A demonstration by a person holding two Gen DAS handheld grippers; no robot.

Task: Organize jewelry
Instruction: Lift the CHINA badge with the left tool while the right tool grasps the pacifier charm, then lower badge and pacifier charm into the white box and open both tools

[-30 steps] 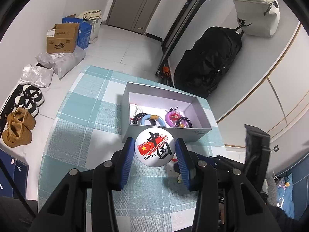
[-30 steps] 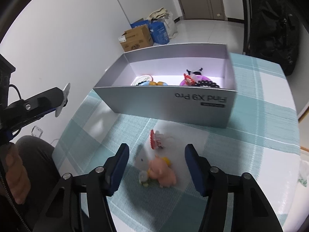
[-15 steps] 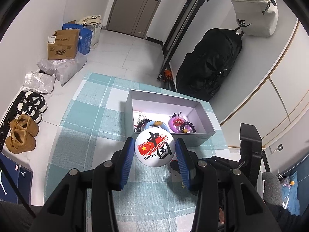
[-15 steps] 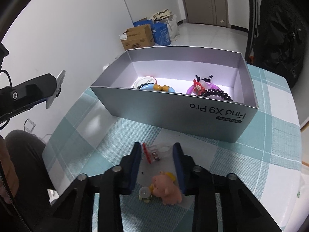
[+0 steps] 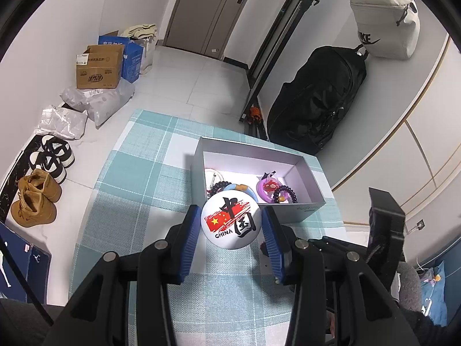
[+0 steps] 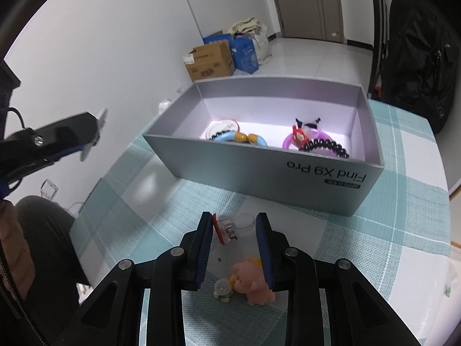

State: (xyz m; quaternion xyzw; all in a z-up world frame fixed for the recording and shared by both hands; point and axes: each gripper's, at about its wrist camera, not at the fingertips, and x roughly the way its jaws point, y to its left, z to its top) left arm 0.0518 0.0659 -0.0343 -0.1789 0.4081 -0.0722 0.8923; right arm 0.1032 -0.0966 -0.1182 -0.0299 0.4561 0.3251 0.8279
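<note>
inside, the grey box [image 6: 268, 173] holds bracelets [image 6: 325, 145] and hair ties – left gripper [image 5: 231, 222] clamps a round badge [image 5: 231, 220] above it; right gripper [image 6: 234, 227] pinches a clear trinket [image 6: 230, 227] on the tablecloth [image 6: 389, 230].

A lived-in home, likely an entry hall. Shoes [image 5: 43, 184] line the tiled floor beside cardboard boxes [image 5: 99, 66] and parcels near a door [image 5: 213, 11]. A black backpack [image 5: 317, 101] leans against the wall, and a checked cloth covers the worktop [image 5: 138, 173].
</note>
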